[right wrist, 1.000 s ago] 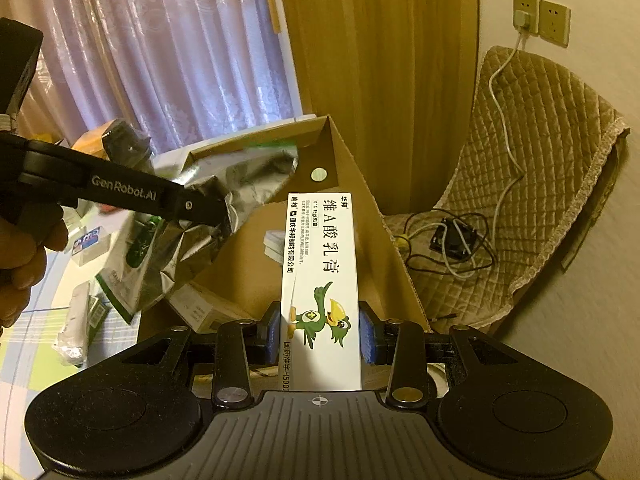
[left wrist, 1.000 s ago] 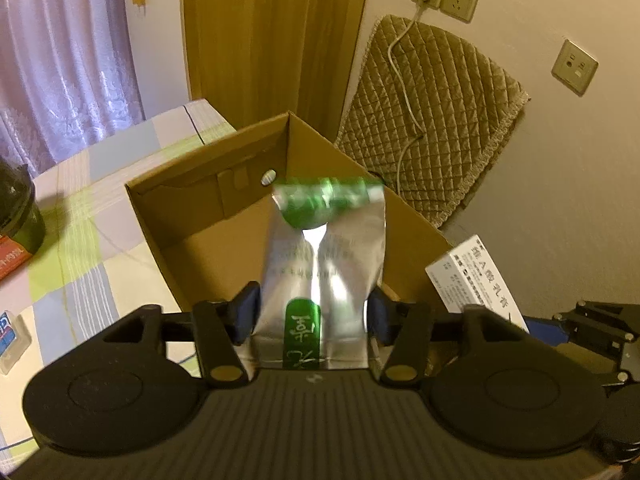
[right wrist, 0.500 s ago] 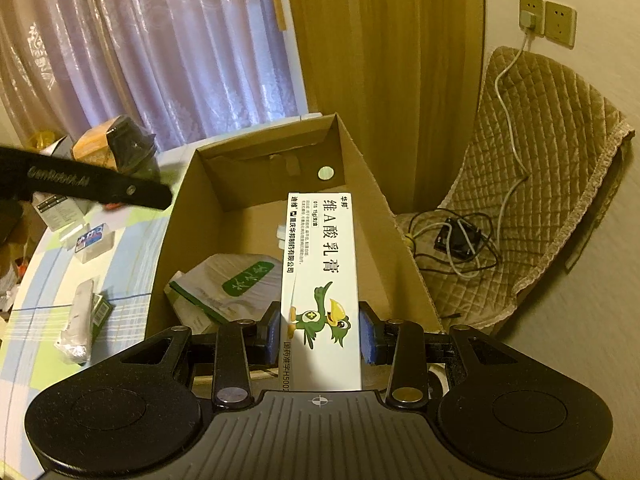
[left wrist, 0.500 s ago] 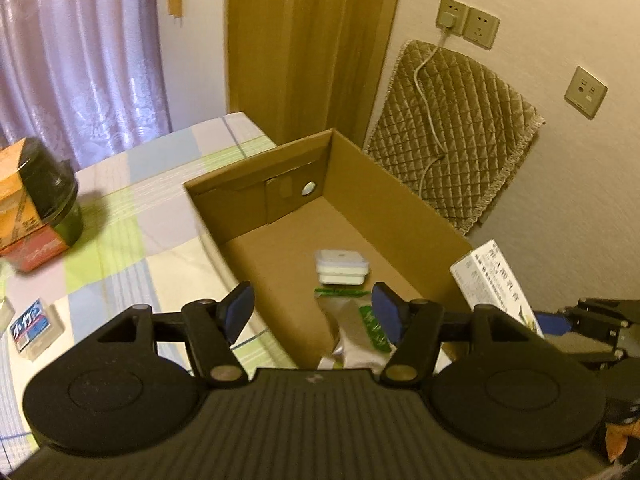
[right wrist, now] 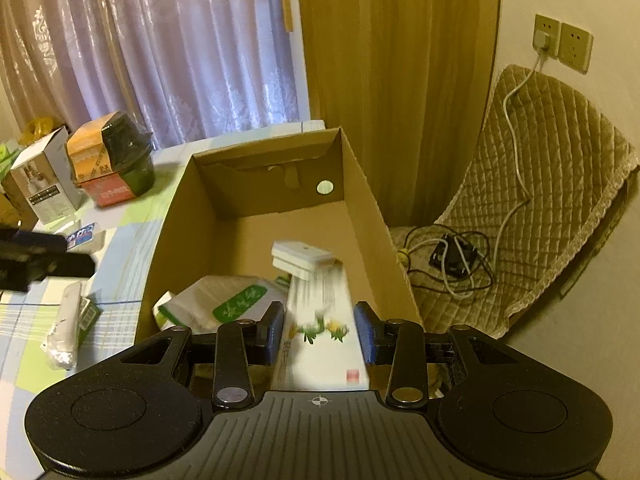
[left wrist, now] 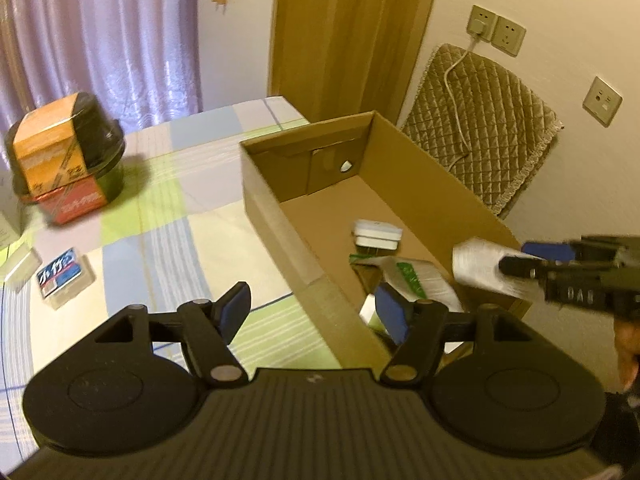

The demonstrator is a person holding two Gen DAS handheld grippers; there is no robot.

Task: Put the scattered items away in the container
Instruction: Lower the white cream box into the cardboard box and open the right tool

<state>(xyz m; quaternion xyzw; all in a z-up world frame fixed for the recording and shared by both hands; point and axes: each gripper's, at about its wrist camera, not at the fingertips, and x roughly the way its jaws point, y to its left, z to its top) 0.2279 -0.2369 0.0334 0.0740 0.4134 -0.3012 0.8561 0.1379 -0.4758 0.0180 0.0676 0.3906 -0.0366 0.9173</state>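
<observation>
The open cardboard box (left wrist: 280, 216) (right wrist: 168, 240) stands on the checked tablecloth. Inside lie a small white case (left wrist: 376, 236) (right wrist: 304, 258) and a silver pouch with a green label (left wrist: 412, 280) (right wrist: 224, 304). My left gripper (left wrist: 312, 300) is open and empty, hovering over the box's near left wall. My right gripper (right wrist: 320, 320) (left wrist: 516, 264) is over the box's near right end. A white ointment carton (right wrist: 320, 344) (left wrist: 484, 272) sits between its fingers, blurred and tipping down into the box, with the grip loosened.
On the table left of the box are an orange-and-black noodle bowl (left wrist: 64, 164) (right wrist: 108, 164), a small blue-labelled box (left wrist: 64, 280), a white carton (right wrist: 44, 188) and a wrapped packet (right wrist: 66, 320). A quilted chair with a cable (right wrist: 540, 200) stands right of the box. A hand (left wrist: 628, 352) shows at the edge.
My left gripper let the silver pouch go into the box, then pulled back to the left. The ointment carton, upright and sharp before, now tips forward and blurs between the right fingers.
</observation>
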